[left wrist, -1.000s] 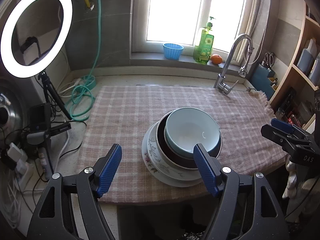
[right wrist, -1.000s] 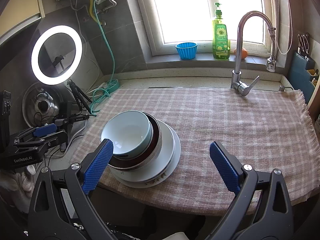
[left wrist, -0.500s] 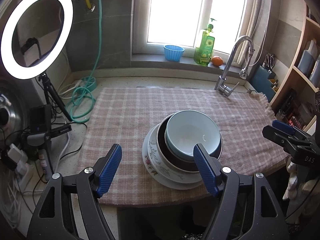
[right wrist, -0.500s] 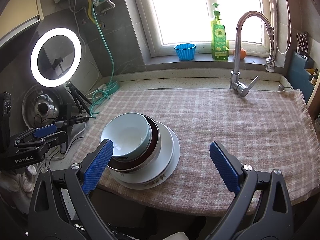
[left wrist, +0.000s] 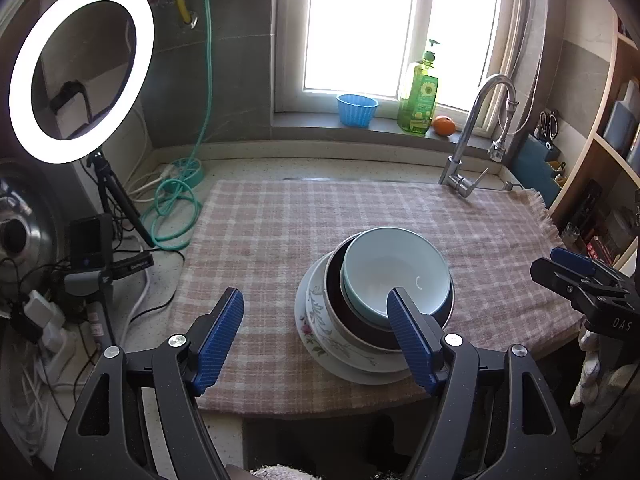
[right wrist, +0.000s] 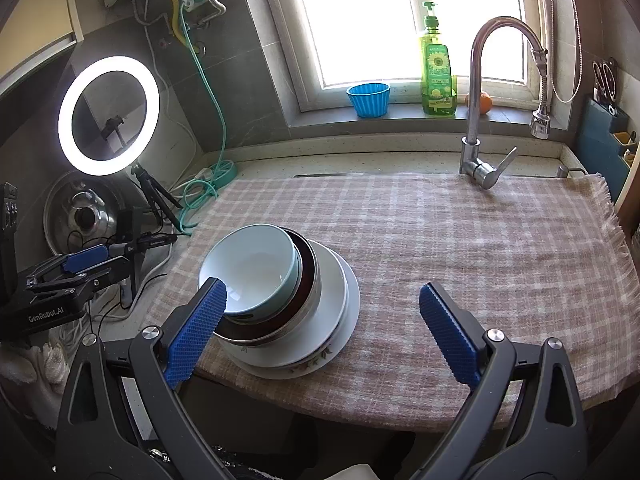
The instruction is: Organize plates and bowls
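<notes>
At the far left a lit ring light (left wrist: 80,70) stands on its tripod beside a tangle of cables. Moving right, a checked cloth (left wrist: 280,232) covers the bench (left wrist: 248,168), and the dishes sit on its near part, close to the front edge.

The left gripper (left wrist: 316,334) hangs low in front of that edge with its fingers spread wide and nothing between them; its right finger crosses the near rim of the stack in the left wrist view, but whether it touches I cannot tell.

The dishes form one nested pile: a floral plate (left wrist: 320,320) at the bottom, a plain white plate (right wrist: 336,300) on it, a dark brown bowl (left wrist: 340,300) above, and a light blue bowl (left wrist: 394,270) on top, sitting off-centre and slightly tilted.

To the right, the right gripper (right wrist: 322,330) also hangs at the bench's front, fingers wide apart and empty, its left finger in front of the blue bowl's rim.

This fits two readings: a sorted pile just set down, with both grippers clear of it, or a mixed pile waiting to be taken apart and laid out. The pictures do not settle which. If the pile is to be handled, I judge the top bowl's rim is the handiest hold, and its tilt calls for a steady, level lift.

Beyond, a tap (right wrist: 480,120) stands at the back right.
</notes>
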A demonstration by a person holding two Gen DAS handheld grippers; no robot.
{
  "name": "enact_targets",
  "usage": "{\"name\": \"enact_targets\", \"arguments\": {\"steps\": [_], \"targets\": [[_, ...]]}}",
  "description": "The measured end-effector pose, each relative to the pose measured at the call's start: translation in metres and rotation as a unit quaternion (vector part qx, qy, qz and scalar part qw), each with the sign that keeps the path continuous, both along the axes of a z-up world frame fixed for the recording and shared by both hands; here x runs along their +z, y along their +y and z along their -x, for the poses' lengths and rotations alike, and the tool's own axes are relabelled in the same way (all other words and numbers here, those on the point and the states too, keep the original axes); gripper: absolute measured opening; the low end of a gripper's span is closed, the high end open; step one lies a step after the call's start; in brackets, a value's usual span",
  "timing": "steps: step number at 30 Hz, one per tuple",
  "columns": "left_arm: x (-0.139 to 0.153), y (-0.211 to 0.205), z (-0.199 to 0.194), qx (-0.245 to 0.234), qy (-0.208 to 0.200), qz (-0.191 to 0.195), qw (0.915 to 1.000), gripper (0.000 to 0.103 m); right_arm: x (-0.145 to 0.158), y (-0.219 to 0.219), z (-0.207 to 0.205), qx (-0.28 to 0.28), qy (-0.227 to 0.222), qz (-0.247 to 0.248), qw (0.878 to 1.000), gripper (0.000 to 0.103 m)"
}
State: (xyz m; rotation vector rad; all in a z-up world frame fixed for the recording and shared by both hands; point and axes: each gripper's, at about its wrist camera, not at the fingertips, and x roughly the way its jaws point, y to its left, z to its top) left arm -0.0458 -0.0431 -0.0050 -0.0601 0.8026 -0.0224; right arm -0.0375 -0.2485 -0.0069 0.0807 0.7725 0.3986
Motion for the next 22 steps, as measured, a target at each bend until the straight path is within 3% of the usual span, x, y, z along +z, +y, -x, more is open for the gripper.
{"name": "enact_targets", "arguments": {"steps": [22], "targets": [[-0.003, 0.0, -0.01, -0.004, 0.0, 0.01, 0.9999, 0.074, -0.01, 0.002, -0.007, -0.011, 0.021, -0.006, 1.0, 0.099]]}}
